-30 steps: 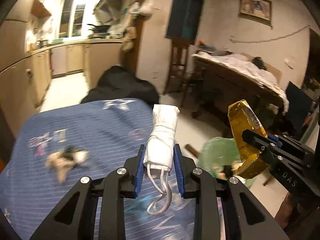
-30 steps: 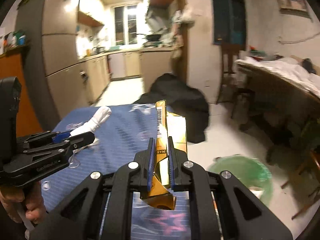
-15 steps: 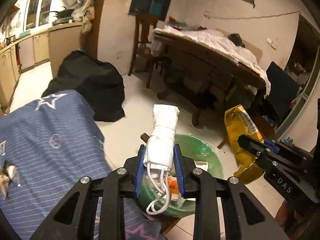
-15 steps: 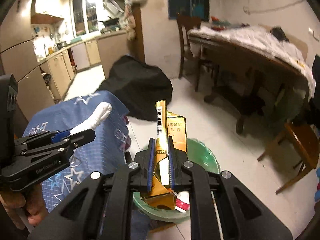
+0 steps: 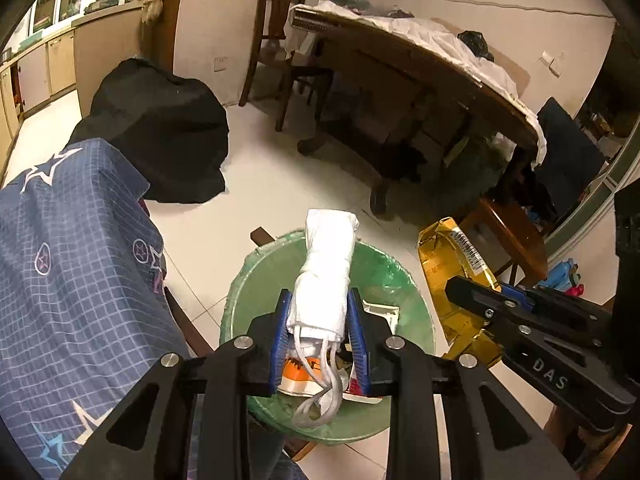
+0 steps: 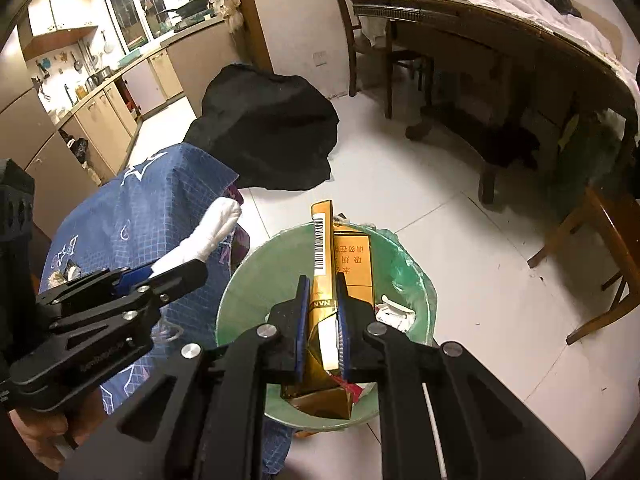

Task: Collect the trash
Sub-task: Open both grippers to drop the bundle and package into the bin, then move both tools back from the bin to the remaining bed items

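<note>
My left gripper [image 5: 320,322] is shut on a rolled white face mask [image 5: 326,272] whose ear loops dangle below the pads. It hangs over a green-lined trash bin [image 5: 248,292] on the floor, which holds wrappers. My right gripper [image 6: 322,312] is shut on a flattened gold cigarette carton [image 6: 323,248] with a barcode, held upright above the same trash bin [image 6: 256,264]. In the left wrist view the gold carton [image 5: 444,256] and the right gripper show at the right. The white mask [image 6: 208,232] and left gripper [image 6: 184,276] appear at the left of the right wrist view.
A table under a blue star-patterned cloth [image 5: 60,248] stands left of the bin, with bits of litter [image 6: 64,274] on it. A black bag [image 5: 160,128] lies on the white tile floor behind. A large wooden table [image 6: 500,32], chairs and a low stool [image 6: 600,240] stand to the right.
Both grippers have swung right off the blue-clothed table and tilted down, so the mask and the carton now hang over the green bin. Both grips are unchanged.
</note>
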